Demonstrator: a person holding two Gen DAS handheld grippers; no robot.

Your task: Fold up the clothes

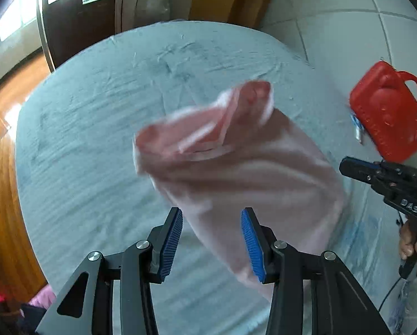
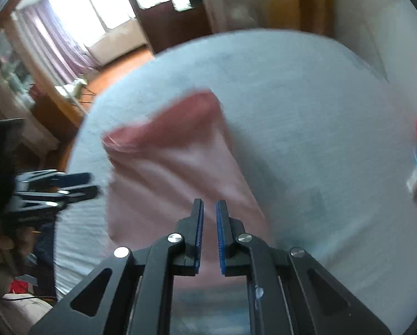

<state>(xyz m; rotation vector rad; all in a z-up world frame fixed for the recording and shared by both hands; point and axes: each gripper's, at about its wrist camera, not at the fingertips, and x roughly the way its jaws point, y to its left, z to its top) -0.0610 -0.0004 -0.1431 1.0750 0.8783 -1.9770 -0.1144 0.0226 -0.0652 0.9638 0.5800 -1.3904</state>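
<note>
The surface (image 1: 96,128), under a pale blue cloth, carries a pink garment (image 1: 236,167) lying bunched near its middle, blurred in both views. A red plastic can (image 1: 387,111) stands at the right edge. The left tongs (image 1: 211,241) hang spread wide above the garment's near end, gripping nothing. The right tongs (image 2: 209,237) are nearly closed, with nothing visibly between them. Judging by this, the step is spreading the garment; next, each should pinch a corner.

We are seeing a pale pink garment (image 1: 236,162) lying on a light blue-grey sheet (image 1: 96,139), a bright red plastic container (image 1: 384,111) beside it, and black grippers showing ribbed blue pads (image 1: 170,245); the blurred curtains (image 2: 54,42) are perhaps looking purple.
</note>
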